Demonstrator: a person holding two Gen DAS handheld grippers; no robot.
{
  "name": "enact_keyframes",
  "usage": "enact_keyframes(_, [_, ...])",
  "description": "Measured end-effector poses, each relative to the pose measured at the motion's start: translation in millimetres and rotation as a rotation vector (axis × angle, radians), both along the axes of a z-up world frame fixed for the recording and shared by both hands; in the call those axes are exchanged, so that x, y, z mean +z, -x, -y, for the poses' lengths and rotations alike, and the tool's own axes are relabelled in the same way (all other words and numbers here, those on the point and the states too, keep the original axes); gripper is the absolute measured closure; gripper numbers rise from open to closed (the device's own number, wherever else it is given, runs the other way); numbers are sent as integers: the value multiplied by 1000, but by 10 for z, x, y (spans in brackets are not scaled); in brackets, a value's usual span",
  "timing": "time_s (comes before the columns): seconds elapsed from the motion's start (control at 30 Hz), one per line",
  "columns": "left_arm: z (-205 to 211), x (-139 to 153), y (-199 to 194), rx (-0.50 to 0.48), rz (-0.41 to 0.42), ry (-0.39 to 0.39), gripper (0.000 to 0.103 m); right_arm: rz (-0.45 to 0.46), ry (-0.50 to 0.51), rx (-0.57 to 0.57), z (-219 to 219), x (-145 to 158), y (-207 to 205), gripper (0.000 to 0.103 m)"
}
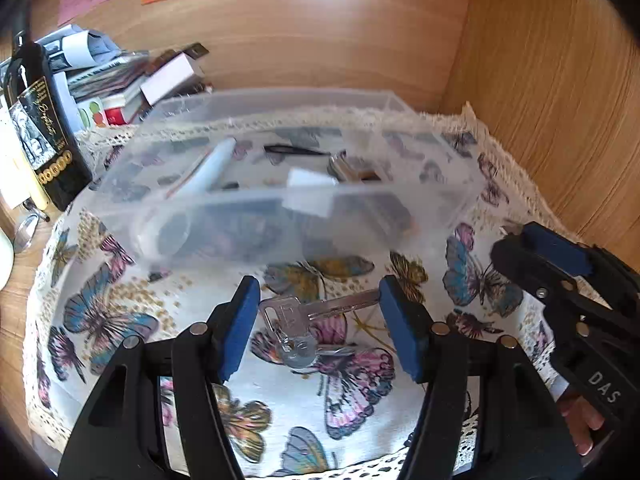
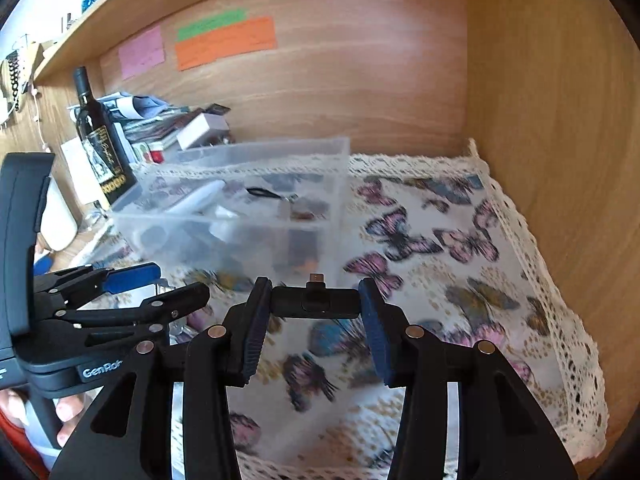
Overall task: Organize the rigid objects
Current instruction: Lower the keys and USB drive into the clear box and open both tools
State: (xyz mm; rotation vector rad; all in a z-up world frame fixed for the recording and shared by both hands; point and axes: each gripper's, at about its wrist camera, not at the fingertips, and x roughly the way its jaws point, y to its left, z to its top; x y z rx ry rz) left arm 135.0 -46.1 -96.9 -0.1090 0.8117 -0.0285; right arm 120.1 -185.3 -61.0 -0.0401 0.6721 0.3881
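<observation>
A silver key on a ring (image 1: 308, 316) lies on the butterfly cloth (image 1: 224, 304) between the pads of my left gripper (image 1: 316, 300), which is open around it, its right pad at the key's tip. My right gripper (image 2: 314, 304) is shut on a small black adapter with a plug tip (image 2: 315, 300), held above the cloth just in front of the clear plastic bin (image 2: 240, 216). The bin (image 1: 280, 184) holds a white pen, a black loop and small items. The right gripper shows in the left wrist view (image 1: 560, 272); the left gripper shows in the right wrist view (image 2: 132, 292).
A dark wine bottle (image 2: 100, 148) and a pile of papers and boxes (image 2: 168, 124) stand left of the bin. Wooden walls close the back and right (image 2: 540, 120). Coloured notes (image 2: 224, 40) stick on the back wall. The cloth's lace edge (image 2: 568, 320) runs along the right.
</observation>
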Motion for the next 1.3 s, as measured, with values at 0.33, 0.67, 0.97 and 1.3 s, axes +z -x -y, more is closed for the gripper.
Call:
enact_keyframes(0.33, [-324, 368, -47, 16, 95, 30, 42, 80, -2, 57, -374, 269, -125, 62])
enact_keyframes(0.67, [-618, 718, -181, 47, 187, 29, 42, 102, -23, 73, -585, 373, -344, 62])
enact_keyframes(0.97, [-748, 848, -379, 17, 188, 46, 89, 79, -25, 56, -613, 313, -539, 62])
enact_keyframes(1.3, [-900, 535, -543, 40, 84, 57, 84, -19, -8, 33, -588, 52, -776, 62])
